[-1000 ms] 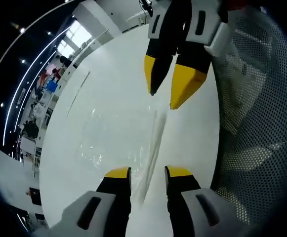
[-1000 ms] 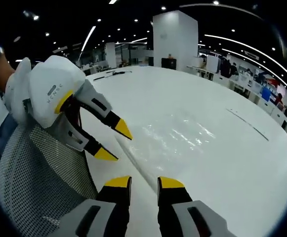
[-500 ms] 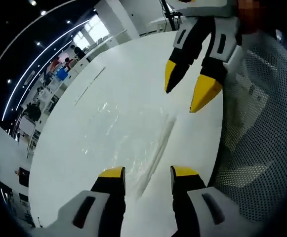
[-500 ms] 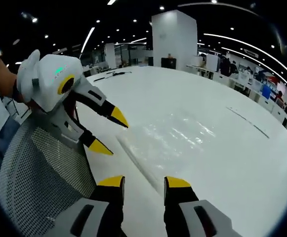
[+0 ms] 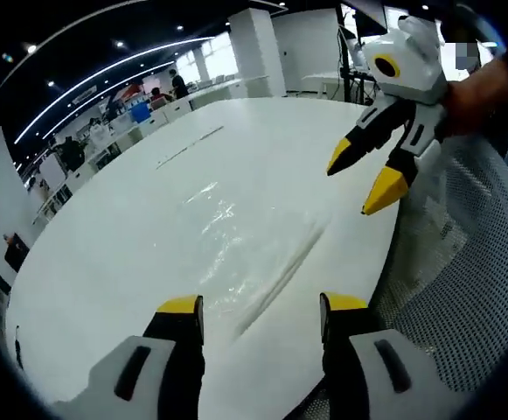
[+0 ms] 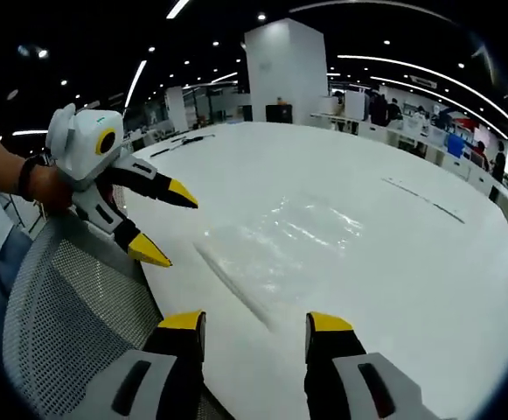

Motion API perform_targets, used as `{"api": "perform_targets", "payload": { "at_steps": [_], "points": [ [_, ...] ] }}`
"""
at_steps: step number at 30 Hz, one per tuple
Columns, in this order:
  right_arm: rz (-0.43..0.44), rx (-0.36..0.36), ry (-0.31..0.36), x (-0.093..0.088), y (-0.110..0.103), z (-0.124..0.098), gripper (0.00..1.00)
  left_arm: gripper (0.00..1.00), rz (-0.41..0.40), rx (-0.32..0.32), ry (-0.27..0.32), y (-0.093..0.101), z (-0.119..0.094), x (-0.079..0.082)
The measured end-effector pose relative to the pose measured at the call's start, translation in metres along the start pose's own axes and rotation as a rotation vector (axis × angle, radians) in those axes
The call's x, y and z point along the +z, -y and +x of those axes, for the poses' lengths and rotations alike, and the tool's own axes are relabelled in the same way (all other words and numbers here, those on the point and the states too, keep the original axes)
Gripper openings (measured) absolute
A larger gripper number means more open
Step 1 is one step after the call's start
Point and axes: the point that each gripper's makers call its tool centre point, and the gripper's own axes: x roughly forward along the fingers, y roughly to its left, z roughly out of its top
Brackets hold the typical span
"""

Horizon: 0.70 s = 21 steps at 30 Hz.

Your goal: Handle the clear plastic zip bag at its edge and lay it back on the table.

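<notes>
A: Left gripper view, entry one: the left gripper (image 5: 258, 317) has its jaws spread wide, nothing between them. A second ago the tips stood closer together and nearly straddled the zip edge; now they sit back from it, and the gap has grown.

B: Same on the other side. In the right gripper view the right gripper (image 6: 256, 323) is also spread and empty, wider than a second ago, and it has backed off toward the near table edge.

A: And the clear plastic zip bag (image 5: 223, 241)?

B: Lying flat on the white table (image 5: 105, 262), its zip strip (image 6: 233, 284) running just ahead of the right gripper's tips, apart from them. Neither gripper touches it.

A: In the left gripper view the right gripper (image 5: 365, 179) hangs above the table's edge, well off the bag. Earlier it hovered right over the strip.

B: Judgement: both tools have released and are withdrawing, so the lay-down looks done; the task seems at its end.

A: Contents of the bag?

B: Only glare and wrinkles show through the film; it looks empty, though I cannot tell for certain. A mesh chair back (image 6: 70, 324) stands beside the table.
</notes>
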Motion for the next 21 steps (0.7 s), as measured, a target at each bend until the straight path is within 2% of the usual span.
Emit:
{"api": "perform_targets", "payload": {
  "at_steps": [4, 9, 12, 18, 21],
  "points": [
    [0.045, -0.021, 0.022, 0.000, 0.006, -0.004, 0.49, 0.55, -0.031, 0.015, 0.008, -0.004, -0.002, 0.001],
    [0.078, -0.047, 0.042, 0.003, 0.011, -0.011, 0.56, 0.63, -0.091, 0.031, 0.046, -0.006, -0.007, 0.008],
    [0.108, -0.062, 0.054, 0.001, 0.018, -0.015, 0.58, 0.62, -0.123, 0.040, 0.046, -0.012, -0.005, 0.002],
    [0.153, -0.085, 0.083, -0.001, 0.023, -0.028, 0.62, 0.66, -0.175, 0.028, 0.059, -0.018, -0.004, 0.001],
    [0.175, -0.095, 0.104, 0.000, 0.026, -0.031, 0.65, 0.68, -0.185, 0.023, 0.069, -0.014, -0.003, 0.002]
  ]
}}
